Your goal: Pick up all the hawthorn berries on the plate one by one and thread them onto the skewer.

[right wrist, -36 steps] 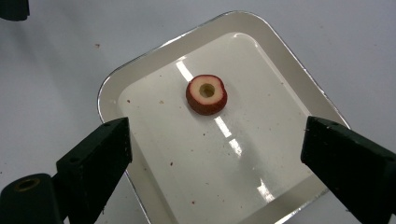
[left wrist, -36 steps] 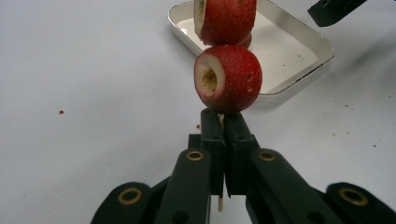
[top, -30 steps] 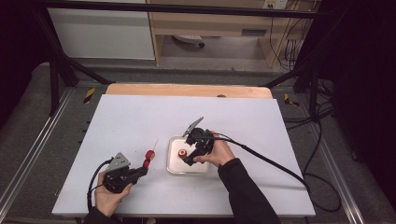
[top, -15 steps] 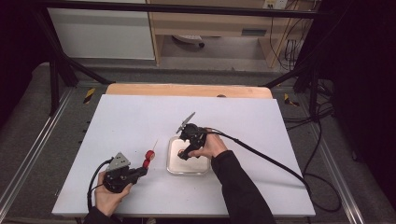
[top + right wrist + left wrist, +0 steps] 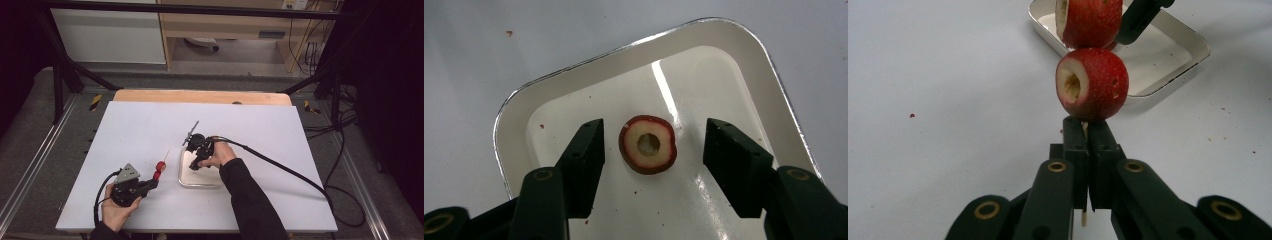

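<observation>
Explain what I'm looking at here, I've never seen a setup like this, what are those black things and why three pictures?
A person at a white table holds a hand-operated grasping tool in each hand. One camera looks down from above; the other two ride on the tools and look along their black jaws. The left tool is shut on a thin wooden skewer carrying two cored red fruits. The right tool hangs over a white tray; its jaws have just been closing on either side of a third cored red fruit lying in the tray, but the pads do not touch it yet.
</observation>
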`<state>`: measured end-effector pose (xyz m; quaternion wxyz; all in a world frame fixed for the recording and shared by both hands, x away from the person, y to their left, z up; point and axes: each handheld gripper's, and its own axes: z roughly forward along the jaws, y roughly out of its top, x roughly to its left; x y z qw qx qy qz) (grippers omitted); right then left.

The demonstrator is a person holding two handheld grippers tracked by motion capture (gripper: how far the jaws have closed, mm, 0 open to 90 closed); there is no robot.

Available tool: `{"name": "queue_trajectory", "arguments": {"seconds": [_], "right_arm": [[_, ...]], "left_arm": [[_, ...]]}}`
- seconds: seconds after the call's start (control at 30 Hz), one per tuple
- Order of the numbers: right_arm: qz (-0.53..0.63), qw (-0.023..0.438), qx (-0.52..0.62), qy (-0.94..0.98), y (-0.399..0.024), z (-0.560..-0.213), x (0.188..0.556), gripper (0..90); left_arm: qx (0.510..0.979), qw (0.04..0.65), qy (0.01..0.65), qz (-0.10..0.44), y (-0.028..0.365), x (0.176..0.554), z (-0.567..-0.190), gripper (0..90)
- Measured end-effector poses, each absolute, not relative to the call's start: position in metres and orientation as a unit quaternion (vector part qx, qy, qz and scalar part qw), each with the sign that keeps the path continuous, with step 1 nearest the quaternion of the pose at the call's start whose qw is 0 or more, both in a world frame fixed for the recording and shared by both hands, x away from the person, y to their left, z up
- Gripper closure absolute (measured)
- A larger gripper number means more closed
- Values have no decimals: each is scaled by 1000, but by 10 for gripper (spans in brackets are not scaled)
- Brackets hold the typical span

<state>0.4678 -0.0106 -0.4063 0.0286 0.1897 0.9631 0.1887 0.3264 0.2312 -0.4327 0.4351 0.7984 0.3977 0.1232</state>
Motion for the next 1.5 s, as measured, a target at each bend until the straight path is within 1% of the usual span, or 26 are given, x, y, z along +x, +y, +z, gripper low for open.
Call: {"name": "queue_trajectory", "arguments": {"seconds": [0.13, 0.4, 0.47, 0.6, 1.03, 1.33, 1.5], "right_arm": [[179, 26, 182, 967, -10, -408, 469, 487], [169, 16, 164, 972, -7, -411, 469, 545], [167, 16, 161, 972, -7, -411, 469, 578], [166, 12, 157, 973, -6, -412, 470, 609], [159, 2, 174, 972, -5, -411, 471, 617], [236, 8, 256, 937, -16, -380, 466, 618], [312, 7, 308, 899, -33, -366, 457, 618]], "left_arm": [[798, 435, 398, 122, 232, 327, -433, 882], [799, 434, 398, 122, 231, 327, -433, 881], [799, 434, 398, 122, 232, 327, -433, 882], [799, 434, 398, 122, 231, 327, -433, 882], [800, 434, 397, 123, 231, 327, -433, 882], [794, 442, 399, 123, 231, 325, -431, 882], [789, 450, 401, 120, 228, 323, -430, 882]]}}
